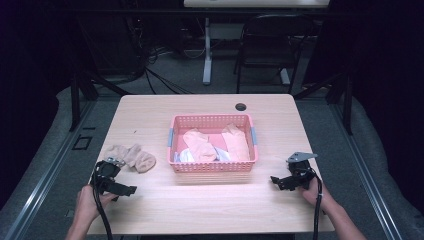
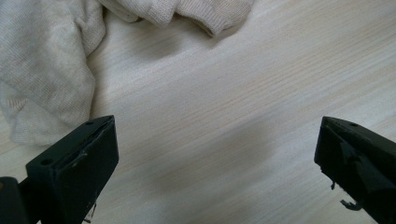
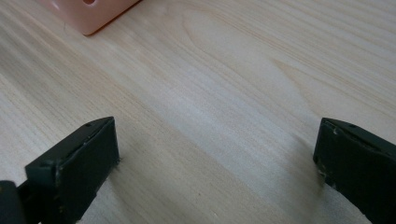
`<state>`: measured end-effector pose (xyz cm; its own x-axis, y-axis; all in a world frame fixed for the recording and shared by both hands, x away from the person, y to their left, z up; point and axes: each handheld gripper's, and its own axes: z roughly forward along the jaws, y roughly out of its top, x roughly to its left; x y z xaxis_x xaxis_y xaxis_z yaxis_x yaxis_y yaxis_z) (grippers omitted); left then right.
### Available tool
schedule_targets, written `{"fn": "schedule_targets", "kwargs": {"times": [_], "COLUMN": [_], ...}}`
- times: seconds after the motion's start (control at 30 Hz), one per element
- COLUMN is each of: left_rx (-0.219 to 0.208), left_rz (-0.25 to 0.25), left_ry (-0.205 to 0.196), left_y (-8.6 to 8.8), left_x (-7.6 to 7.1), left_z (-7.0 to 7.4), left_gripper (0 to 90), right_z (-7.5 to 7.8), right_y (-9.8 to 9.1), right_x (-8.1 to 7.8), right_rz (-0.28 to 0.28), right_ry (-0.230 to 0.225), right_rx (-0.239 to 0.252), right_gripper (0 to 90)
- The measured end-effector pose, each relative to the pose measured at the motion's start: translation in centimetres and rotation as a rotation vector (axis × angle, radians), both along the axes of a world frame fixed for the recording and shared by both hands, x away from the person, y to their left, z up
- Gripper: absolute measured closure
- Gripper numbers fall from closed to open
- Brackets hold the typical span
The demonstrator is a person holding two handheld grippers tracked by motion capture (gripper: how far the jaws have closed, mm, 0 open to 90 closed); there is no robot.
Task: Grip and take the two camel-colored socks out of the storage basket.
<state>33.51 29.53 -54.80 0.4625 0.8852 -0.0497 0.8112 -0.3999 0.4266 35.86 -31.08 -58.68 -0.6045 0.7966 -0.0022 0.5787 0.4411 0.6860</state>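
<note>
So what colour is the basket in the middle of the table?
The basket is pink, with small grey handles; the high view shows it best.

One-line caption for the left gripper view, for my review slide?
Open left gripper hovering over the light wooden table, beige knitted socks just beyond its black fingers.

I can read no text, label, brand, number or sign on anything in any of my three views.

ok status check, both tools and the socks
Left tool open, empty, beside loose beige socks on table. Right tool open, empty, right of pink basket. Nothing blocking.
</note>
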Motion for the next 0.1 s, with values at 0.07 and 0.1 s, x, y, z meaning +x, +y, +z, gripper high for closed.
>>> {"fn": "schedule_targets", "kwargs": {"times": [0.07, 0.1], "left_rx": [0.001, 0.004], "left_rz": [-0.008, -0.012], "left_ry": [-0.007, -0.008], "left_y": [-0.08, -0.07], "left_x": [-0.04, -0.05], "left_z": [-0.01, 0.04], "left_gripper": [0.0, 0.0], "right_z": [0.01, 0.00], "right_y": [-0.01, -0.01], "right_x": [0.00, 0.00], "right_rz": [0.002, 0.002], "right_ry": [0.001, 0.001], "right_rx": [0.000, 0.001], "right_gripper": [0.0, 0.0]}}
